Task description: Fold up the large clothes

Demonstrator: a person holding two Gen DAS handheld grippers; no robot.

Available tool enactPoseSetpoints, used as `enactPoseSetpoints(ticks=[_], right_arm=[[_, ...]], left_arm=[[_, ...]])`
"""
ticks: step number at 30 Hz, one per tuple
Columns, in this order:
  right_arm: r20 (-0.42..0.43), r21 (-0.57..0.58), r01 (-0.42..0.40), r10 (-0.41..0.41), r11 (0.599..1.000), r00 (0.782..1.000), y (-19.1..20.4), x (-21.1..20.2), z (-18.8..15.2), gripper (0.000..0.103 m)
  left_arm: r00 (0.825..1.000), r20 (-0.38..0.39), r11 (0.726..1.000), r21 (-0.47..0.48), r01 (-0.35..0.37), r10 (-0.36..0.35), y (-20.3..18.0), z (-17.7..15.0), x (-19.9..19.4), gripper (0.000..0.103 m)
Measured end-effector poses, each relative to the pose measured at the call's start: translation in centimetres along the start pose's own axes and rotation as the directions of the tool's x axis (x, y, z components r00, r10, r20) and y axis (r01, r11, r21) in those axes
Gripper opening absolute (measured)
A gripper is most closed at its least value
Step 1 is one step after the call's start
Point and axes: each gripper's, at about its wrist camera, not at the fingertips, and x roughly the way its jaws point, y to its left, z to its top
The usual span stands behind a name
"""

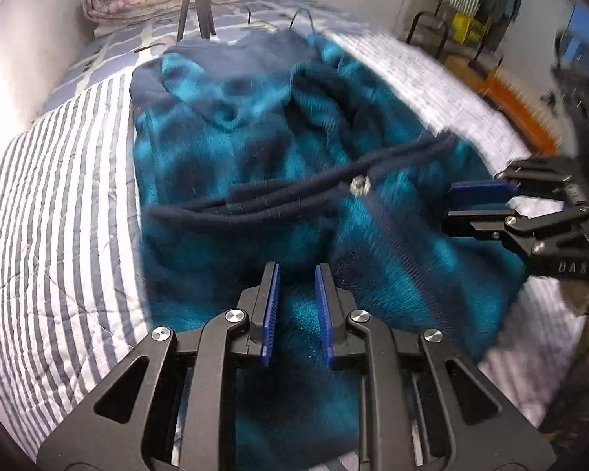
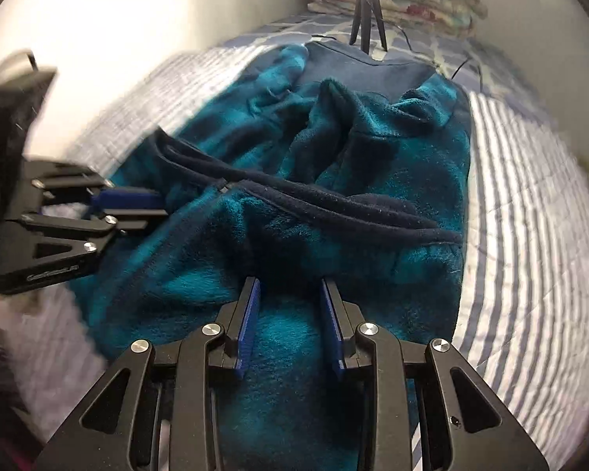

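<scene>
The teal fleece [image 1: 231, 165] lies rumpled on the striped bed [image 1: 59, 204], its dark hem band [image 1: 278, 196] doubled across the middle, so one fold seems made and the grippers look to be between grasps. The left hand-held gripper [image 1: 296, 298] hovers over the near edge, jaws narrowly apart with no cloth pinched. The right hand-held gripper [image 2: 290, 306] stands a little wider, likewise empty. The next move likely calls for fresh grips on the near edge or sides, then a lift across.
</scene>
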Motion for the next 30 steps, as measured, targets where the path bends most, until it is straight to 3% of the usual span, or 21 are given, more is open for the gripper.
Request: enactPoseSetpoints(ticks=[1,4,6,9,13,16,20,24,27,28,30], right_arm=[[0.027,0.027,-0.047,0.047,0.998,0.999,-0.8,-1.2,0.4,0.029],[0.103,0.058,-0.061,0.055,0.996,0.993,-2.7,-3.4,1.5,0.029],[0.141,0.102,-0.022,0.008,0.995,0.990,-5.0,-4.5,3.0,0.029],[0.163,0.184,0.037,-0.067,0.982,0.984,-8.5,-4.4,5.5,0.030],[0.157,0.273,0.094,-0.141,0.958,0.978,-12.6,-1.8,9.5,0.029],[0.124,0.295,0.167,-0.211,0.941,0.970,-14.9,1.1,11.8,0.028],[0.111,0.328,0.169,-0.216,0.929,0.970,-16.9,4.1,12.8,0.027],[0.096,0.287,0.102,-0.135,0.952,0.986,-16.3,8.3,14.6,0.027],[0.030,0.171,0.173,-0.180,0.970,0.983,-13.9,12.0,15.0,0.031],[0.046,0.131,0.209,-0.216,0.969,0.975,-13.2,12.3,15.0,0.032],[0.040,0.122,0.200,-0.206,0.972,0.978,-13.3,12.3,15.2,0.033]], left_arm=[[1.000,0.022,1.000,0.003,0.007,-0.007,0.4,0.6,-0.9,0.018],[0.997,0.078,1.000,0.002,-0.017,0.016,2.3,3.0,-2.7,0.020],[0.994,0.097,0.999,-0.018,-0.044,0.045,4.4,5.0,-3.2,0.029],[0.992,0.112,0.997,-0.067,-0.048,0.055,7.6,7.8,-2.5,0.030],[0.985,0.132,0.987,-0.128,-0.095,0.112,12.0,11.2,0.0,0.030],[0.984,0.139,0.983,-0.161,-0.086,0.109,14.6,12.6,2.0,0.030],[0.989,0.123,0.982,-0.175,-0.065,0.087,16.4,13.7,5.1,0.030],[0.991,0.106,0.990,-0.126,-0.067,0.080,15.9,15.0,8.9,0.030],[0.995,0.064,0.991,-0.113,-0.072,0.079,15.5,15.3,12.2,0.030],[0.996,0.046,0.991,-0.109,-0.072,0.077,15.4,15.2,13.3,0.031],[0.994,0.077,0.992,-0.104,-0.067,0.075,15.3,15.2,13.5,0.034]])
